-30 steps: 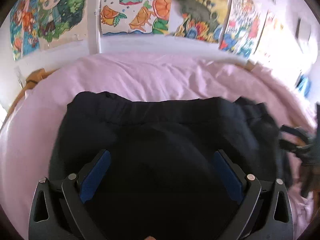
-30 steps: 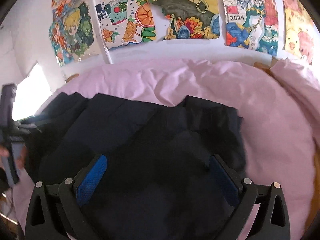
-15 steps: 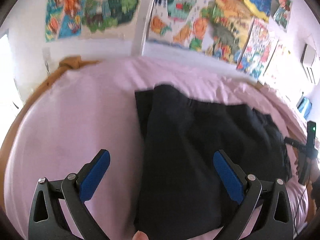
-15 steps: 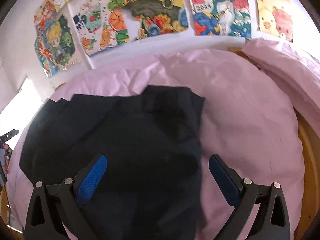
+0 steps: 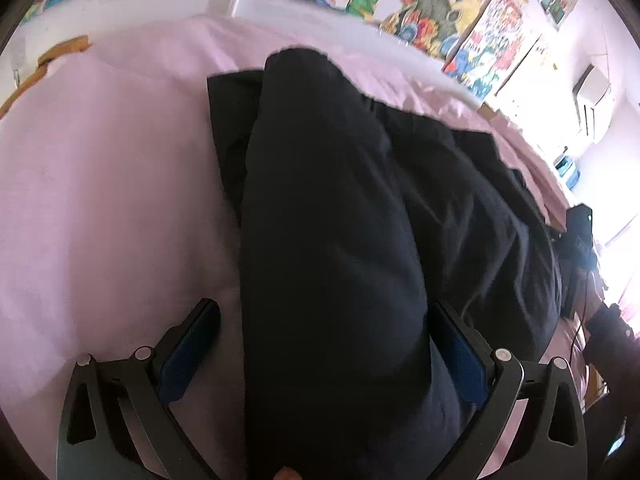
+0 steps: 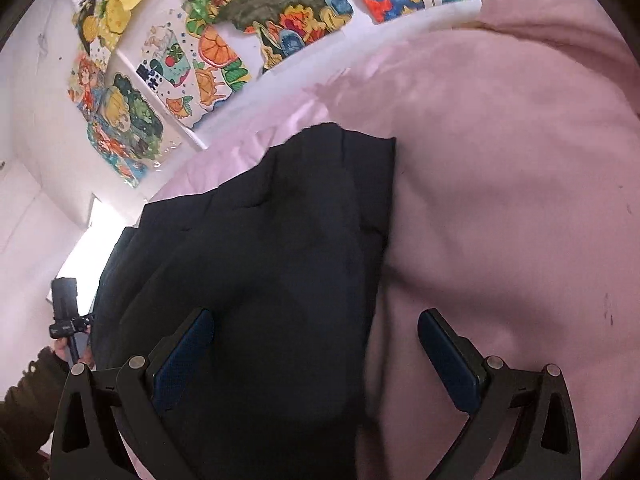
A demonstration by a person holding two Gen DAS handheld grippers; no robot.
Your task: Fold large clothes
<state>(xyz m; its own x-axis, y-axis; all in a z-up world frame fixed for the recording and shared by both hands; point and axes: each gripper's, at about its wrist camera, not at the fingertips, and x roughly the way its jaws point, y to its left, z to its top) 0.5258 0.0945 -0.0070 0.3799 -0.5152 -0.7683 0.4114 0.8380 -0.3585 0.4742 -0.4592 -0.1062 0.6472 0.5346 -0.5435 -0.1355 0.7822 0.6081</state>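
Observation:
A large dark navy garment [image 5: 340, 220] lies folded on a bed with a pink sheet [image 5: 100, 180]. In the left wrist view my left gripper [image 5: 324, 344] is open, its blue pads spread wide, straddling the garment's near left edge. In the right wrist view the same garment [image 6: 272, 260] fills the centre and left. My right gripper [image 6: 316, 344] is open and straddles the garment's right edge, with its right finger [image 6: 448, 356] over the pink sheet [image 6: 500, 200]. Neither gripper holds cloth.
Colourful drawings [image 6: 224, 40] cover the white wall behind the bed. A pink pillow or bunched cover [image 6: 560, 12] lies at the right end. The wooden bed frame [image 5: 40, 68] shows at the far left. The other hand-held gripper [image 6: 64, 316] shows at the left edge.
Both grippers have swung outward to opposite ends of the garment and tilted. The left now sits over its left edge, the right over its right edge. Both stayed open.

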